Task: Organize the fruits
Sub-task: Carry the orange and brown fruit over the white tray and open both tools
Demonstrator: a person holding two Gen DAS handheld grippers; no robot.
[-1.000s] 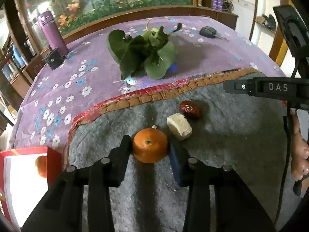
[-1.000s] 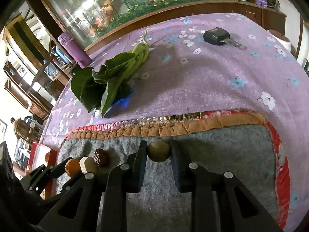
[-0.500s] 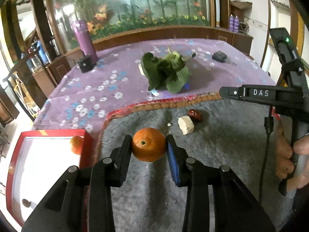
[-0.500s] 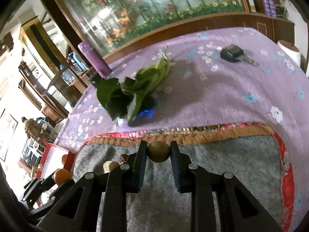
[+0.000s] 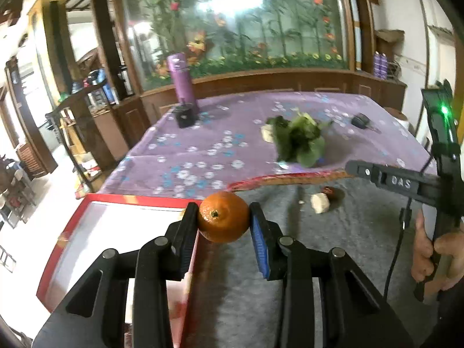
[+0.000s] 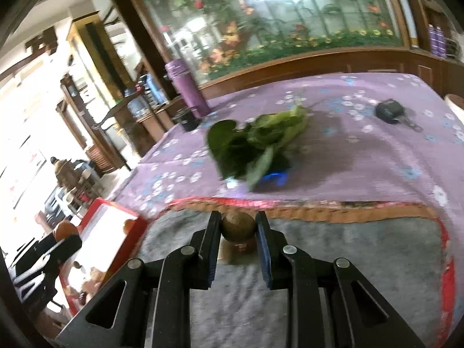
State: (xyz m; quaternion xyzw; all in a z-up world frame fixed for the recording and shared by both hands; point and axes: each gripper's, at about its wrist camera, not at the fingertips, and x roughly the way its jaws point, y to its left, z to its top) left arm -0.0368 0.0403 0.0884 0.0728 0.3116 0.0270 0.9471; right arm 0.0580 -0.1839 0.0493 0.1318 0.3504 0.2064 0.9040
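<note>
My left gripper is shut on an orange tangerine, held in the air above the right rim of a red box with a white inside. My right gripper is shut on a small round brownish-green fruit, lifted over the grey mat. A pale chunk and a dark red date lie on the mat. In the right wrist view the red box sits at the left, with the left gripper's tangerine over it.
A bunch of leafy greens lies on the purple flowered cloth behind the mat. A car key, a purple bottle and a small black box stand farther back. A person's hand holds the right gripper.
Both grippers have risen and swung left, each still gripping its fruit. The tangerine has left the grey mat and now hangs at the red box's edge.
</note>
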